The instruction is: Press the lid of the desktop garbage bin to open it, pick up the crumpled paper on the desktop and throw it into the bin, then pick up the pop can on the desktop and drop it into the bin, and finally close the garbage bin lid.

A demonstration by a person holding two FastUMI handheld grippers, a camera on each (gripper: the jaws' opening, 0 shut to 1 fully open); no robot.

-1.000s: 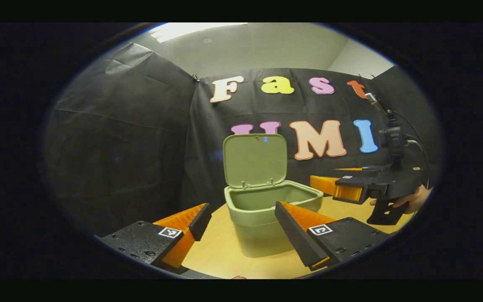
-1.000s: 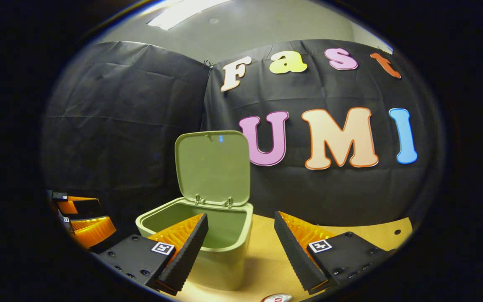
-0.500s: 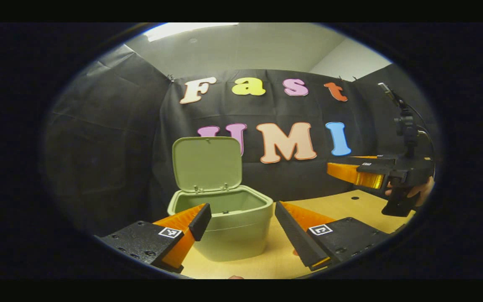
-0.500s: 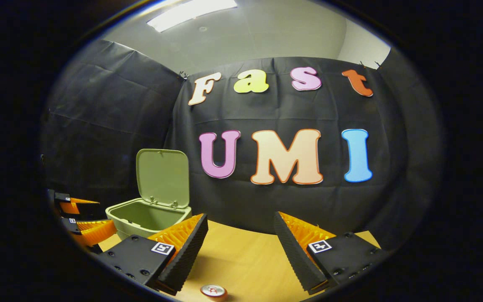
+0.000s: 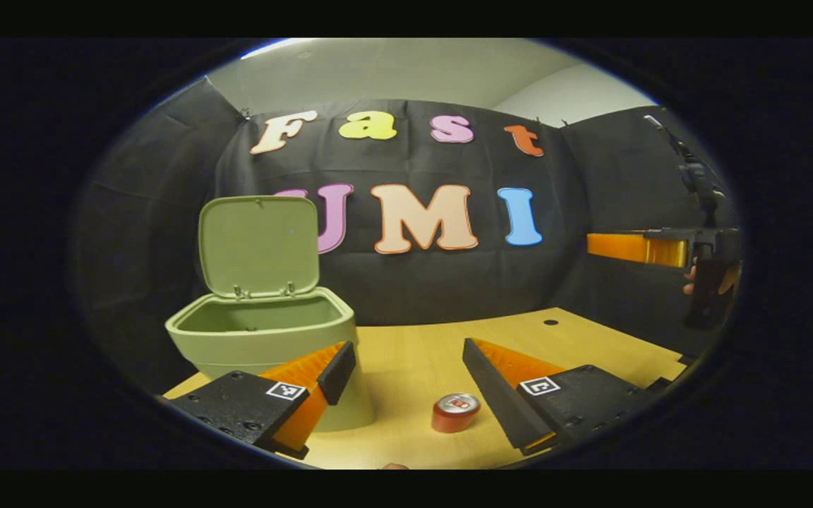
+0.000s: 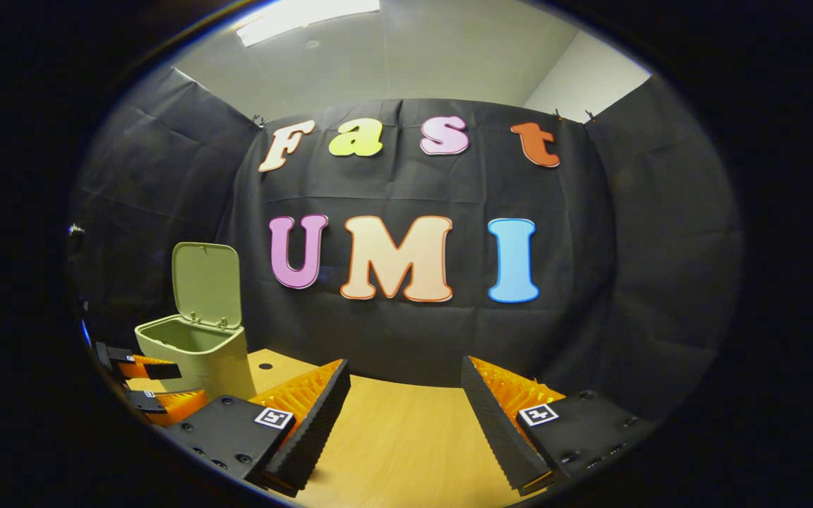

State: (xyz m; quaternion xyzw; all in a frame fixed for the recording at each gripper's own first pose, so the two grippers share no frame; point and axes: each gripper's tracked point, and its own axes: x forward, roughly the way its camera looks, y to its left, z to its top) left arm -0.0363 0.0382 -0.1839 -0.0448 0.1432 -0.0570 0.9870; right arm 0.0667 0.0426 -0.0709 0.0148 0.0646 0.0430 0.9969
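Left gripper: your left gripper's fingers are spread wide with nothing between them, held low above the light wooden tabletop. It also appears at the far left of the right gripper view, beside the bin, fingers apart there too.

Right gripper: yours stands released as well, its two fingers well apart, only bare tabletop in the gap. In the left gripper view it shows far off to the right, raised above the table, with your hand on its grip.

Pop can: the small red metal pop can with a silver top stands upright on the table, just ahead of your left gripper, in the gap between the fingers, nearer the right-hand finger. It looks just clear of that finger, though I cannot tell for certain.

Garbage bin: the pale green plastic desktop garbage bin sits ahead and to the left of your left gripper, partly behind its left-hand finger. From your right gripper it lies well off to the left.

Lid: the bin's flat green hinged lid stands upright at the back rim, so the bin is open; its inside as far as visible is bare wall.

Crumpled paper: I cannot tell where it is.
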